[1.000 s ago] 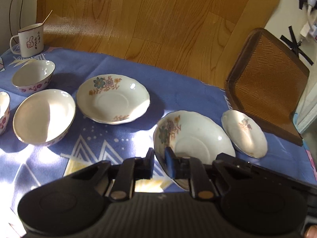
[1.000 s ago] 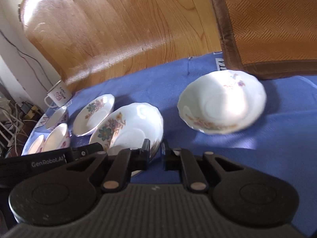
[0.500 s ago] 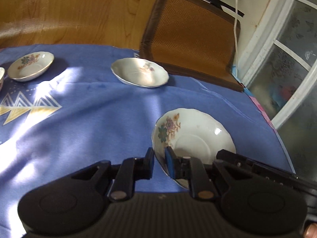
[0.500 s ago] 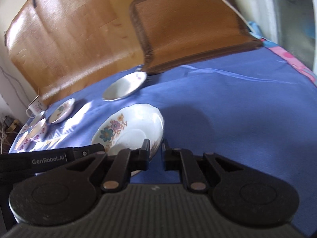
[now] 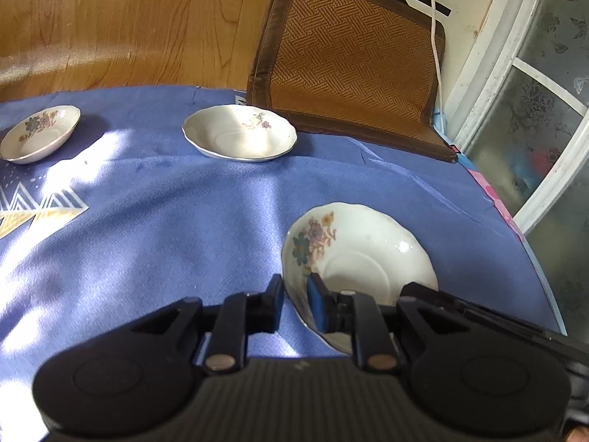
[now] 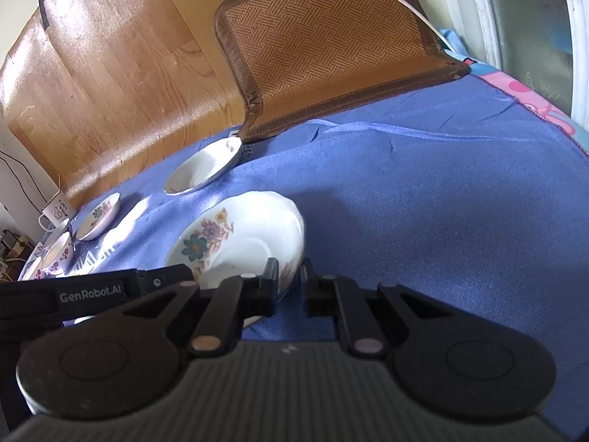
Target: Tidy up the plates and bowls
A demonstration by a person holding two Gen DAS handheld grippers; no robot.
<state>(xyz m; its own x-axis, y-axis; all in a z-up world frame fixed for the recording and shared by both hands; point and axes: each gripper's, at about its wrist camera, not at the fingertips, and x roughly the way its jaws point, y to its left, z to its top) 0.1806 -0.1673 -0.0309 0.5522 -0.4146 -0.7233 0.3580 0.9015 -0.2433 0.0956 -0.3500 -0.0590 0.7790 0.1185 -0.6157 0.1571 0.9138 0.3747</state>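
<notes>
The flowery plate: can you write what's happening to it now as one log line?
plate: held by both | left gripper: shut on rim | right gripper: shut on rim | under it: blue cloth

Three plates, two bowls, one mug on the cloth.

The plates: a flowered plate [image 6: 235,243] at centre, a plain-looking plate [image 6: 202,169] above it, a small flowered plate [image 6: 98,216] at middle left. Far left: one patterned bowl [image 6: 59,254], a second bowl's rim [image 6: 31,274] below it, one mug [image 6: 55,211] above.
</notes>
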